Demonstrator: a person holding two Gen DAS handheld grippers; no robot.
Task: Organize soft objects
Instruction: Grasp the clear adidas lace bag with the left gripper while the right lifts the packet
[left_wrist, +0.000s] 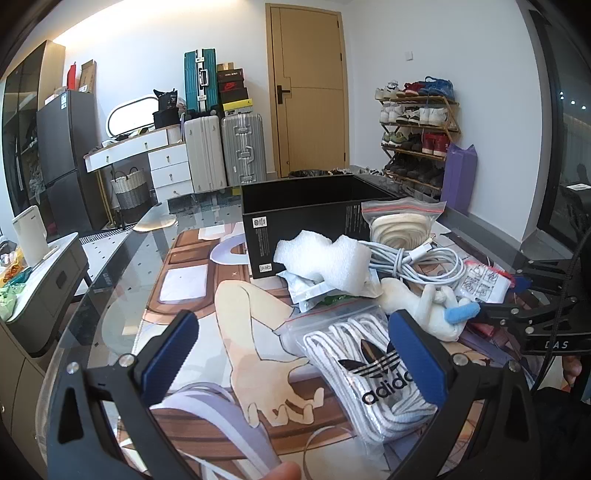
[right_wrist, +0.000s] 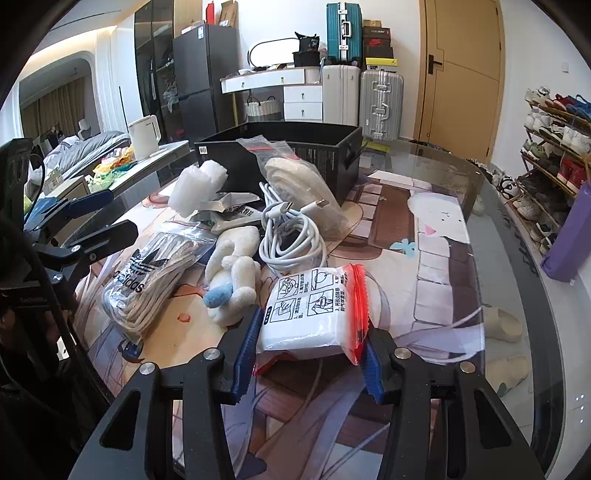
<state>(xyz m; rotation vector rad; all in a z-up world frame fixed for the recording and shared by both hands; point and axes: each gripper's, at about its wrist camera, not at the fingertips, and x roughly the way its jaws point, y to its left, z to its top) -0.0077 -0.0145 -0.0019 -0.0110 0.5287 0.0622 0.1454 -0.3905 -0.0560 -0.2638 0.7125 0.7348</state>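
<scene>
A pile of soft things lies on the table before a black open box (left_wrist: 295, 218) (right_wrist: 332, 147). It holds white foam (left_wrist: 325, 254) (right_wrist: 195, 184), a coiled white cable (left_wrist: 417, 258) (right_wrist: 291, 236), a bag of cream cord (left_wrist: 399, 225) (right_wrist: 303, 184), a white plush toy (left_wrist: 424, 302) (right_wrist: 232, 273) and an Adidas bag of white laces (left_wrist: 369, 369) (right_wrist: 147, 280). My left gripper (left_wrist: 295, 350) is open, its right finger over the laces bag. My right gripper (right_wrist: 310, 347) is shut on a white packet with a red zip edge (right_wrist: 314, 310).
The glass table (left_wrist: 122, 258) (right_wrist: 480, 192) carries a printed mat. Silver foil packets (left_wrist: 314, 291) lie under the foam. Suitcases (left_wrist: 225, 147), a door and a shoe rack (left_wrist: 417, 133) stand behind. A purple bag (right_wrist: 569, 236) and slippers sit right of the table.
</scene>
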